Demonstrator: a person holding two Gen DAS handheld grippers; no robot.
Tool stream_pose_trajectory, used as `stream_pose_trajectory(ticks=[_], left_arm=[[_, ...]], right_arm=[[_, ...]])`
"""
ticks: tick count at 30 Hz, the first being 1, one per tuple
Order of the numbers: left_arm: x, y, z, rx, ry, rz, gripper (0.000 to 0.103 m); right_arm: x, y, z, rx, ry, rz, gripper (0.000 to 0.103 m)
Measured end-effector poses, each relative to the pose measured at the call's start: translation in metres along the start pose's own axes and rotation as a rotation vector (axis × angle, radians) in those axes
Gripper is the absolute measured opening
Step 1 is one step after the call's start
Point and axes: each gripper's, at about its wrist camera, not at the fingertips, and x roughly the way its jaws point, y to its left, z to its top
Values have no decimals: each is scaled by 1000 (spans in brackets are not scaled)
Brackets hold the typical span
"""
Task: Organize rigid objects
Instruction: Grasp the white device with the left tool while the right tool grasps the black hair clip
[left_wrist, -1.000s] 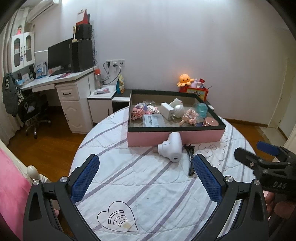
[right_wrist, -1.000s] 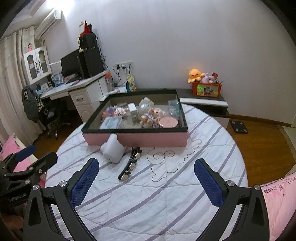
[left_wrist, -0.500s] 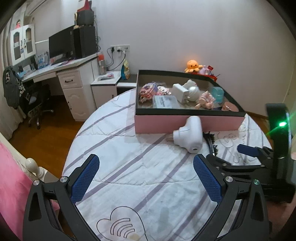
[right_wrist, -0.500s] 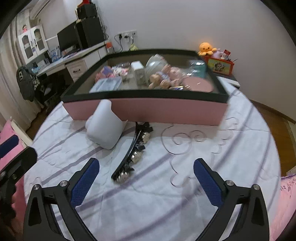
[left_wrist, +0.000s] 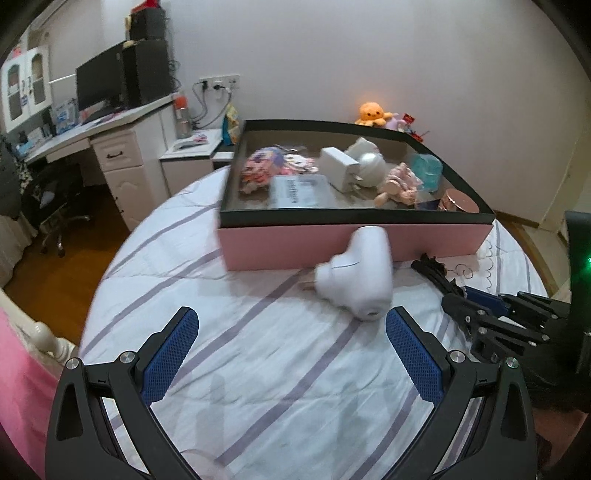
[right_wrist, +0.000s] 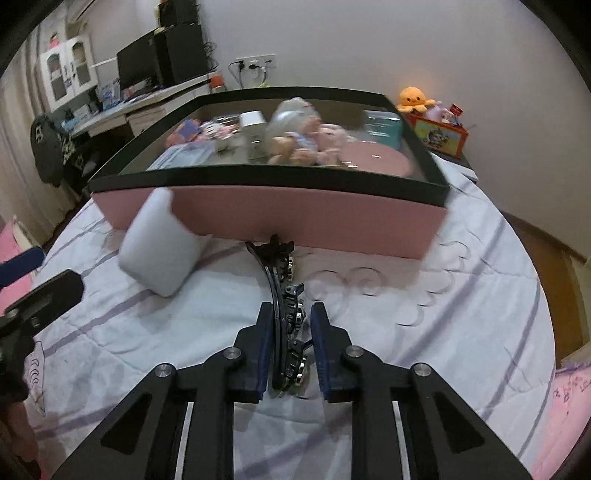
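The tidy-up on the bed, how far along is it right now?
Done: the pink box already holds toys and small items. In hand: the right gripper has closed around the black hair clip, which lies on the quilt. Left: the white plug adapter lies outside the box, and the left gripper is open and empty.

The right gripper (right_wrist: 287, 343), wide open a second ago, now sits low at the frame's centre with its fingers closed around the black hair clip (right_wrist: 284, 302), while the left gripper (left_wrist: 291, 350) has neared the white charger (left_wrist: 356, 275).
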Motion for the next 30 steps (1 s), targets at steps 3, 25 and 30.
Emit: stream_pose_trajectory(ticks=[3,25,30], left_arm=[[15,-11,6,17,15,-9,103],[35,-10,3,-22,60,-74,74],[15,-2,-6,-23,46,-72,74]], right_arm=[[2,-1,2,-11,2,18,20],[-2,-5,1,22,-3,90,19],[-15,-9,-5,43,-9,111,19]])
